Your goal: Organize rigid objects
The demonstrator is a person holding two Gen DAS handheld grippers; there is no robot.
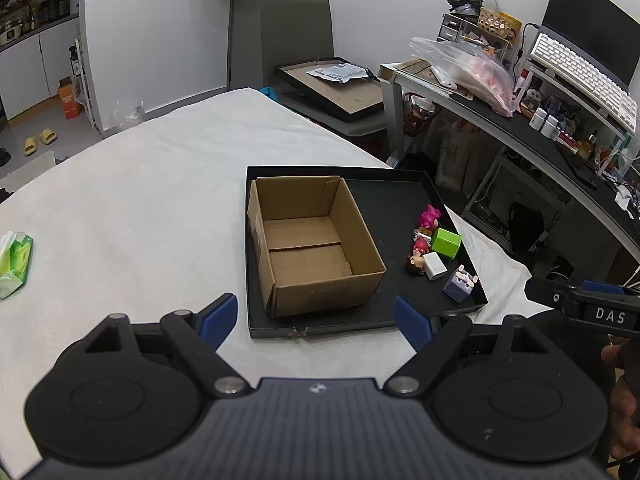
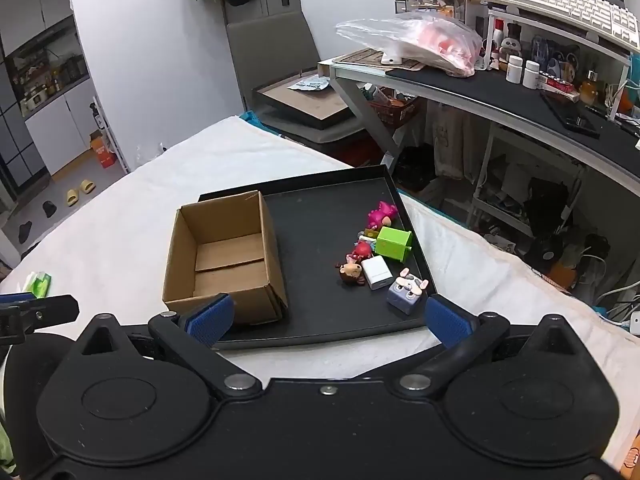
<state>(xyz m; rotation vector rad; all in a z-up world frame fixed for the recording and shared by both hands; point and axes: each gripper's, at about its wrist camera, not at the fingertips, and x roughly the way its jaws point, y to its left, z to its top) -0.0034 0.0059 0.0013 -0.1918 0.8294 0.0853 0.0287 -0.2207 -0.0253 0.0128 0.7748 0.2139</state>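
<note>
- Toys (image 2: 378, 256) clustered right of box (image 2: 224, 256), on tray (image 2: 320, 320).
- Likely light, hard, slick; pinch cube (image 2: 394, 242) by flat sides.
- Left gripper (image 1: 316, 320), right gripper (image 2: 328, 320) wide open, empty.

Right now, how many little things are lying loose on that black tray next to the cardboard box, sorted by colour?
Pink or red figures: 2, the pink figure and the red figure
Brown-haired figure: 1
Green cube: 1
White block: 1
Lilac cube: 1
Small pale piece, partly hidden: 1
Total: 7
The cardboard box holds nothing.
</note>
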